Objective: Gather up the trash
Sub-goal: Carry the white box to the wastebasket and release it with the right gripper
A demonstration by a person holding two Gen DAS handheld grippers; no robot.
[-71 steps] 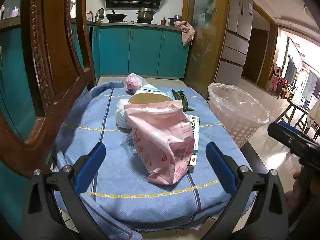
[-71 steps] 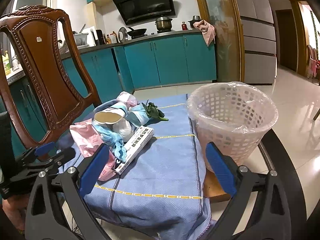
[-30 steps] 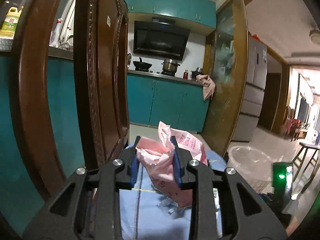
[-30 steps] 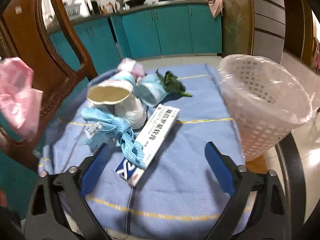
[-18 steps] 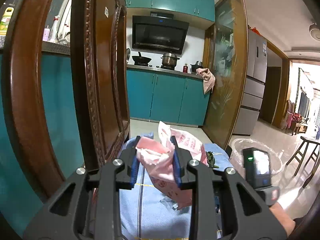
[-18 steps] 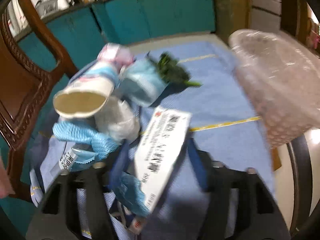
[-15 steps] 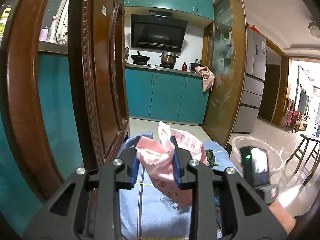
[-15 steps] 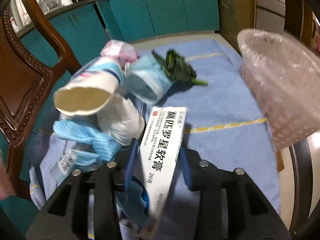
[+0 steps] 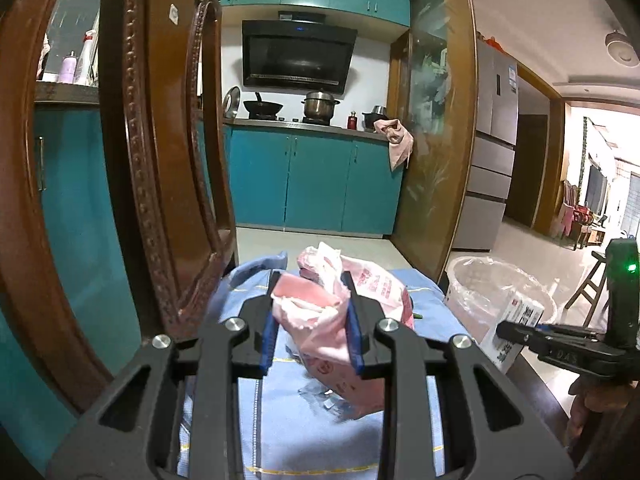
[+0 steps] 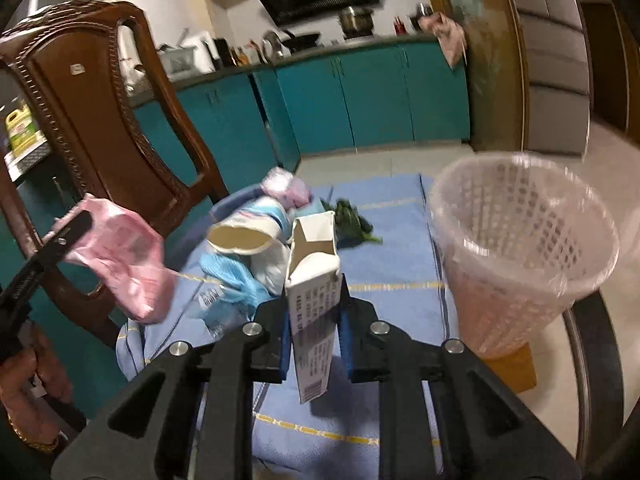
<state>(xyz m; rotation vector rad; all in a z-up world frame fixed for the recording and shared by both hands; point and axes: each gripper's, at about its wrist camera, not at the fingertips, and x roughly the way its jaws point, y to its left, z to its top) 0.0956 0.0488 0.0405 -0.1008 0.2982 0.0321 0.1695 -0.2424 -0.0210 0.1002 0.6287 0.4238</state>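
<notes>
At the far left of the right-wrist view, a crumpled pink plastic bag with printed lettering (image 10: 120,264) is seen pinched between the pads of the left hand-held gripper (image 9: 312,330), its jaws narrowed onto it, and the bag hangs lifted clear of the blue woven cloth with yellow stripes (image 10: 396,284) that covers the table, in front of a carved dark wooden chair (image 10: 100,120). Near the middle of the cloth the remaining trash is left in a loose heap: a tipped paper cup with a tan inside (image 10: 240,236), a crumpled light-blue wrapper (image 10: 228,276), a small pink bundle (image 10: 284,184) farther off, and a scrap of dark green leaf (image 10: 352,220). To the right of the heap, a long white cardboard box with printed text and an open end flap (image 10: 312,280) is carried between the jaws of the right hand-held gripper (image 10: 312,320), which are closing onto its sides, and the box is raised off the cloth. At the far right, a white lattice plastic basket lined with a clear bag (image 10: 520,248) stands just beside the cloth's edge, its mouth open upward. The step in hand is judged to be the carrying of two picked-up pieces toward the basket. For the next move, the box would need to be brought over the basket's rim and let go, and the pink bag brought across after it.
</notes>
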